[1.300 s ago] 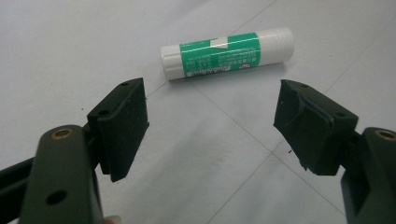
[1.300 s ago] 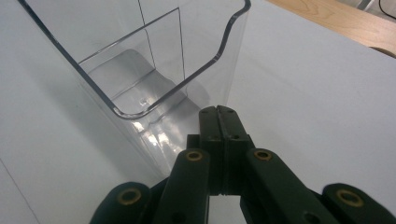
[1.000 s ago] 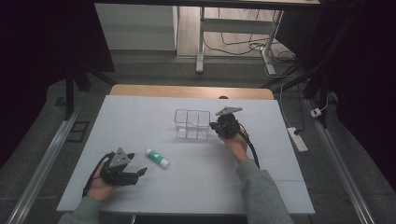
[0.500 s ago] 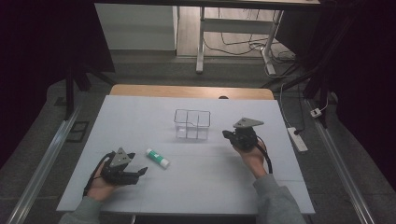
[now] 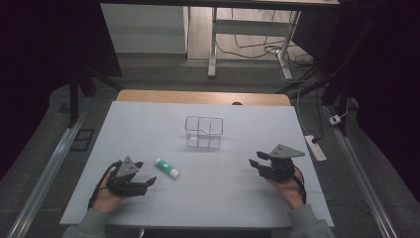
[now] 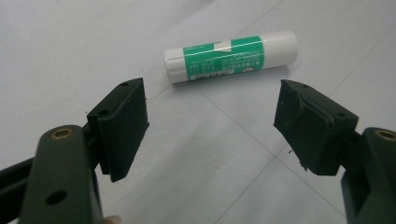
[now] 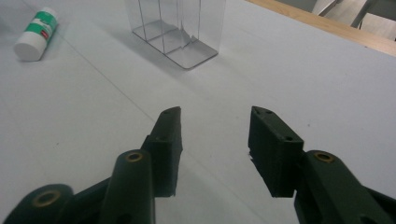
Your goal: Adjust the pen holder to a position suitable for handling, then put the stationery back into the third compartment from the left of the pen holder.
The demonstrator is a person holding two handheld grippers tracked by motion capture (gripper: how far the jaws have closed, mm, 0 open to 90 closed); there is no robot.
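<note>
Glue stick (image 5: 167, 167): lying flat on the counter (image 5: 148, 124), just ahead of my left hand-held gripper (image 5: 147, 181), jaws wide, empty. Right hand-held gripper (image 5: 255, 163): jaws just opened, empty. Clear divided box (image 5: 203, 132): mid-counter. Step: approach. Next: straddle stick, close.

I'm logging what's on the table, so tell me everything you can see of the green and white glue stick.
The green and white glue stick is a short plastic cylinder: white at both ends, wrapped in a green label with small print too fine to read. It lies on its side, capped, on the white table, left of the clear plastic divided box. Nothing touches it but the table; the left claw is open just short of it.
</note>
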